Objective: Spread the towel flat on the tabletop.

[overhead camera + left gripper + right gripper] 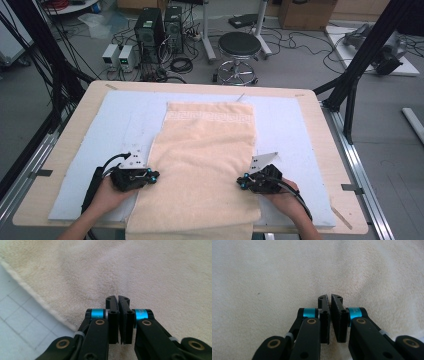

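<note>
In the high view a cream towel (202, 160) lies lengthwise down the middle of the frame on a pale blue mat (290, 125) that covers the wooden counter (65, 150). Its patterned far hem sits toward the upper centre, and its near end hangs over the counter's bottom edge. The left hand-held gripper (154, 175) meets the towel's left edge in the lower left, and the right hand-held gripper (241, 182) meets its right edge in the lower right, each held in a hand.

The left gripper view adds what the high view cannot resolve: the left hand-held gripper (118, 298) has its jaws pressed nearly together, pinching a puckered fold of towel (150, 272), with the towel's hem running diagonally across the left of the frame over the gridded mat (15, 325).

The right gripper view shows the right hand-held gripper (329, 296) likewise narrowed onto towel (274, 277) pile.
</note>
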`<state>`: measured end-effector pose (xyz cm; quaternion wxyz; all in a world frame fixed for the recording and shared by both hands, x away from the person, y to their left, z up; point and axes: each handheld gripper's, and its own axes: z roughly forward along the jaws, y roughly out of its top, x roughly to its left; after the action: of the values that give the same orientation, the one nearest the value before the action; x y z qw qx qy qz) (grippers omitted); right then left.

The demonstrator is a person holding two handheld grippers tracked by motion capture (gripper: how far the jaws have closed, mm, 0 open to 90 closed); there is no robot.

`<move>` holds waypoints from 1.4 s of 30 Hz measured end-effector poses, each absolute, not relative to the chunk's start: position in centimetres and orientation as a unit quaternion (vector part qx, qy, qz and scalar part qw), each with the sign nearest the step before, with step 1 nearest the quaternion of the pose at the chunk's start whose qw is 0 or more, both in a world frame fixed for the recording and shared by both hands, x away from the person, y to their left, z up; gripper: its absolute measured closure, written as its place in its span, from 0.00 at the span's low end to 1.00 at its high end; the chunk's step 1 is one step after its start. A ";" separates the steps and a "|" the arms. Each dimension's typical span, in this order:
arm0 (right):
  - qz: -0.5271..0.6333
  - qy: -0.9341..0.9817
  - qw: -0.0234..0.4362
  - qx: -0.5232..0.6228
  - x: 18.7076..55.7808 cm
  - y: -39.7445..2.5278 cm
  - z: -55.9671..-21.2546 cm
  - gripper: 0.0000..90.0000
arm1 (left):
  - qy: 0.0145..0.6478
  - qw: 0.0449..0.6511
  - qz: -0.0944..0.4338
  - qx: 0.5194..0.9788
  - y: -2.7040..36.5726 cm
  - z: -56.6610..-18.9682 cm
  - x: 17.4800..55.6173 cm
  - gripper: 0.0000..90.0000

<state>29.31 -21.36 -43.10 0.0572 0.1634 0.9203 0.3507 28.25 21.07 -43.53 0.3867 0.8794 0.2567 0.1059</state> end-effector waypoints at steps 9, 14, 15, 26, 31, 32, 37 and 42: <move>0.345 0.928 0.050 0.133 27.9 -20.1 -42.9 0.95 | 0.252 0.386 0.100 0.882 22.5 -43.4 25.2 0.96; 0.359 0.926 0.032 0.117 26.8 -20.0 -42.3 0.96 | 0.258 0.393 0.097 0.877 23.2 -43.3 24.4 0.96; 0.361 0.925 0.032 0.114 26.4 -19.9 -42.1 0.96 | 0.259 0.395 0.095 0.876 23.2 -43.2 24.2 0.96; 0.387 0.913 0.018 0.125 25.4 -21.1 -41.7 0.75 | 0.253 0.415 0.082 0.870 23.2 -43.0 24.1 0.81; 0.350 0.927 0.022 0.129 26.3 -20.5 -43.2 0.77 | 0.243 0.397 0.073 0.882 22.2 -43.8 25.0 0.87; 0.355 0.926 0.018 0.129 26.5 -20.4 -43.3 0.80 | 0.242 0.396 0.069 0.883 22.2 -43.7 25.2 0.88; 0.417 0.897 -0.003 0.147 27.6 -21.4 -41.8 0.67 | 0.248 0.418 0.061 0.872 22.6 -43.2 26.0 0.76; 0.382 0.899 0.083 0.200 30.1 -21.6 -41.2 0.63 | 0.262 0.417 0.098 0.865 21.8 -42.8 28.0 0.67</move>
<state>30.14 -21.64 -41.24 0.0829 0.1997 0.8986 0.3818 27.99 21.79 -42.77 0.4168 0.8649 0.2619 0.0983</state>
